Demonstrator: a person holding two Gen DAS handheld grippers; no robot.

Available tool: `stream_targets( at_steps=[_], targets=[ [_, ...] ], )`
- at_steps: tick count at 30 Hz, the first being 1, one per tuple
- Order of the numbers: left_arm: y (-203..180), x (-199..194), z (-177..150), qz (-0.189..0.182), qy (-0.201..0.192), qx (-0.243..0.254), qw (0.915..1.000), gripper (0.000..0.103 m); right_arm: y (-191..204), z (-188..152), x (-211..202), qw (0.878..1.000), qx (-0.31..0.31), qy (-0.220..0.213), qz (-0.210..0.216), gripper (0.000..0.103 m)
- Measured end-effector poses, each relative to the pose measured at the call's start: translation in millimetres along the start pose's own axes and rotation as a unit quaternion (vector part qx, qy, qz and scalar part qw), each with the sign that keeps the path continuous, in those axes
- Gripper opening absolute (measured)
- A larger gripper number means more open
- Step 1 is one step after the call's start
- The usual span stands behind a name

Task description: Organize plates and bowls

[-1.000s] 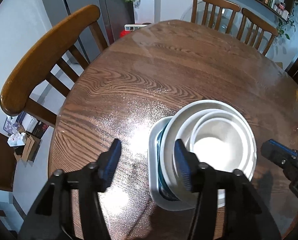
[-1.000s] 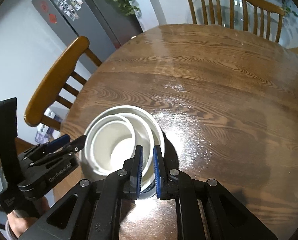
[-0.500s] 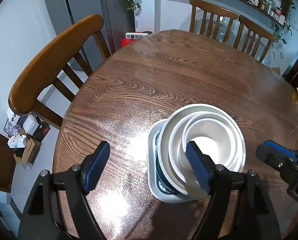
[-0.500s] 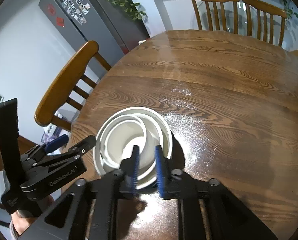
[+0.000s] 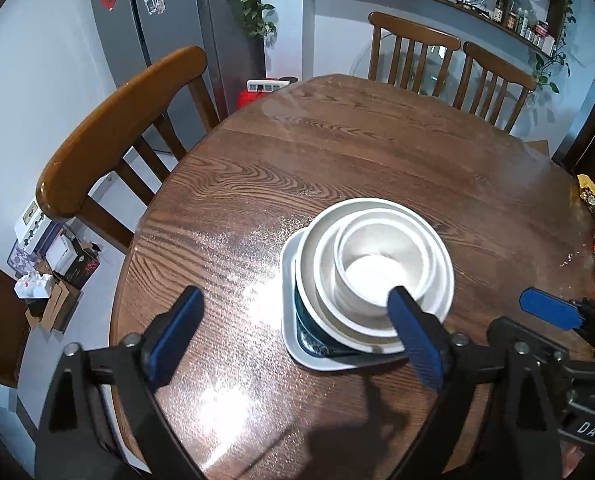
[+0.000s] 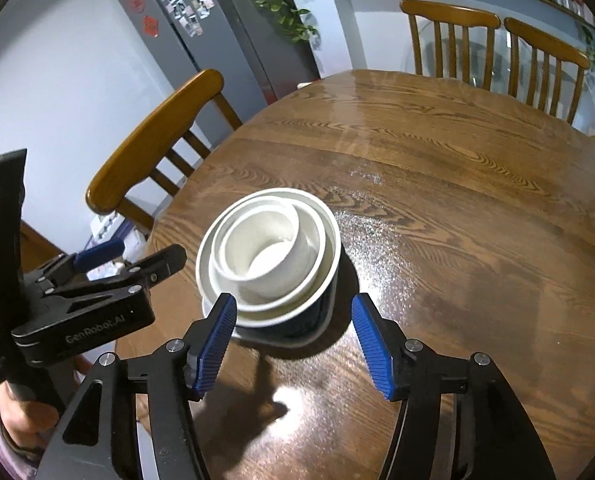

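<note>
Left wrist view: the left gripper [image 5: 293, 336] is seen released, its jaws spread wide and empty. The stack [image 5: 373, 276] stands on the table [image 5: 337, 152] toward 4 o'clock of the frame, near the table's near edge. It is made up of a square white plate [image 5: 287, 304] at the bottom, a dark bowl [image 5: 303, 320] on it, and three white bowls nested above. The nest is judged off-centre: the upper bowls sit toward 3 o'clock on the plate, and the cup-like inner bowl [image 5: 381, 260] is not concentric. The right finger [image 5: 413, 336] overlaps the stack's near rim in the picture; whether contact is made cannot be told. A nudge there is judged able to slide or tip the nest.

Right wrist view: the right gripper [image 6: 293, 340] is also seen released and empty, jaws either side of the stack's [image 6: 269, 260] near wall. The inner bowl [image 6: 265, 252] is seen leaning toward 3 o'clock. The left gripper [image 6: 153, 264] hangs just beside the stack at 9 o'clock. A careless withdrawal by either tool is judged the main risk, as glazed ware slips readily.
</note>
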State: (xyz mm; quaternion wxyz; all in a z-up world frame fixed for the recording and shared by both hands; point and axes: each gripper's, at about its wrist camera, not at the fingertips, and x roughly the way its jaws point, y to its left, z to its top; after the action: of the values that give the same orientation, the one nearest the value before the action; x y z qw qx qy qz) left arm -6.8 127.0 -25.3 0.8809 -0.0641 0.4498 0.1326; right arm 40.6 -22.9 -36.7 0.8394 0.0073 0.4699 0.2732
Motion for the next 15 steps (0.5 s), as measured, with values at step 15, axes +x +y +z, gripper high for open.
stream_targets(
  at_steps=[15],
  targets=[
    [-5,-28,-16,0.020,-0.022,-0.001,0.9996,0.102,13,-18,-20,0.998,-0.052,-0.022,-0.012,0.091]
  ],
)
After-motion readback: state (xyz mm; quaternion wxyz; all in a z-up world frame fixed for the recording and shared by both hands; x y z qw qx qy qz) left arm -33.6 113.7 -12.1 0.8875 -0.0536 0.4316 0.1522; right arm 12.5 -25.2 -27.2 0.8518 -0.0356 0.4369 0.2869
